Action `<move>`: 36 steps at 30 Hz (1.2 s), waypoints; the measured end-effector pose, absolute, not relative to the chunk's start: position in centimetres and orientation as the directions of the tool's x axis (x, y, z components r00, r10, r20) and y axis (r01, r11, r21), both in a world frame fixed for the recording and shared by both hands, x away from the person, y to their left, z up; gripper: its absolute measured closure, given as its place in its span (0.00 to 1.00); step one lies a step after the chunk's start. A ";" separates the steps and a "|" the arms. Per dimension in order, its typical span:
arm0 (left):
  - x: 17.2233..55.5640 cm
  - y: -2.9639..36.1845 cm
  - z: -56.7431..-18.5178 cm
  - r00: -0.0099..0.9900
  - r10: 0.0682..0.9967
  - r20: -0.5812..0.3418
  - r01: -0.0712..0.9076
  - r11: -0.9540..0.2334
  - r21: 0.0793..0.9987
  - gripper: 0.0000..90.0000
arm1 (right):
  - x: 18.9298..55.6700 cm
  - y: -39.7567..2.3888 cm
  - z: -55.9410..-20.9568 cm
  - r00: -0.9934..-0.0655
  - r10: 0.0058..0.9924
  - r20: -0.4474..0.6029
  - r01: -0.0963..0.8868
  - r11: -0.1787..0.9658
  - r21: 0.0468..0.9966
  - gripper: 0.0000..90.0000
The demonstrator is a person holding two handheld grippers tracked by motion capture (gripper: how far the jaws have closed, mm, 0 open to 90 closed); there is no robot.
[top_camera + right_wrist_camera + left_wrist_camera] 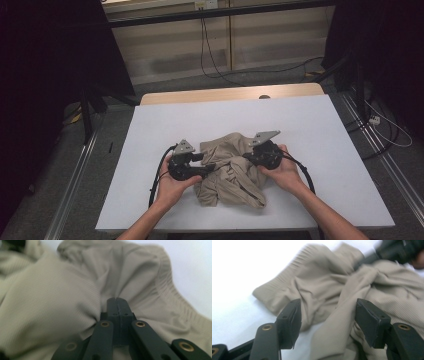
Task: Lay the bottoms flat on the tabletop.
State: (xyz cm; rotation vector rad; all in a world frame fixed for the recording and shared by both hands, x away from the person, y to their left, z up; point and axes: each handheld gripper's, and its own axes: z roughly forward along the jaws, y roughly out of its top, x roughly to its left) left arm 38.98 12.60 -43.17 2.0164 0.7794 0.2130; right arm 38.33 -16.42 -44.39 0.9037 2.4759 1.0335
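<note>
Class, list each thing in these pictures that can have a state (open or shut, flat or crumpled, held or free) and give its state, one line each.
left gripper: open, jaws wide apart over the cloth.
right gripper: shut, jaws pressed together, pinching a fold of the cloth.
beige garment: crumpled in a heap on the table, ribbed hem showing, not spread flat.
white table: bearing the garment near its front middle.

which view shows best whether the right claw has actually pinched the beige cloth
The right gripper view: the right claw is closed, with the beige cloth bunched around its tips. The high view shows the claw at the crumpled pile. The left gripper view catches it blurred at the top edge.
</note>
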 end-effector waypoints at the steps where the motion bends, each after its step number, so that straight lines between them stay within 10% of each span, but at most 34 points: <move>1: 39.2 12.5 -43.1 0.780 0.610 -0.140 0.433 -0.365 0.824 0.43 | 38.1 -16.7 -44.6 -0.757 0.652 -0.037 0.436 0.547 0.714 1.00; 13: 41.3 8.7 -46.1 0.820 0.567 -0.080 0.428 -0.514 0.744 0.73 | 35.9 -19.2 -45.0 -0.778 0.628 -0.018 0.457 0.585 0.670 1.00; 16: 40.8 9.3 -45.9 0.824 0.550 -0.135 0.461 -0.513 0.724 0.95 | 35.4 -19.4 -45.0 -0.779 0.627 -0.015 0.458 0.585 0.669 1.00; 22: 38.4 10.4 -45.2 0.838 0.515 -0.180 0.478 -0.535 0.696 0.98 | 34.4 -19.6 -44.9 -0.766 0.643 -0.027 0.455 0.570 0.684 0.87; 26: 38.6 10.8 -44.7 0.820 0.551 -0.156 0.475 -0.501 0.724 0.77 | 34.7 -20.1 -44.5 -0.740 0.673 -0.006 0.465 0.518 0.718 0.57; 36: 41.4 13.7 -42.0 0.743 0.658 -0.120 0.440 -0.346 0.828 0.31 | 37.1 -23.8 -40.3 -0.625 0.779 0.055 0.479 0.327 0.814 0.53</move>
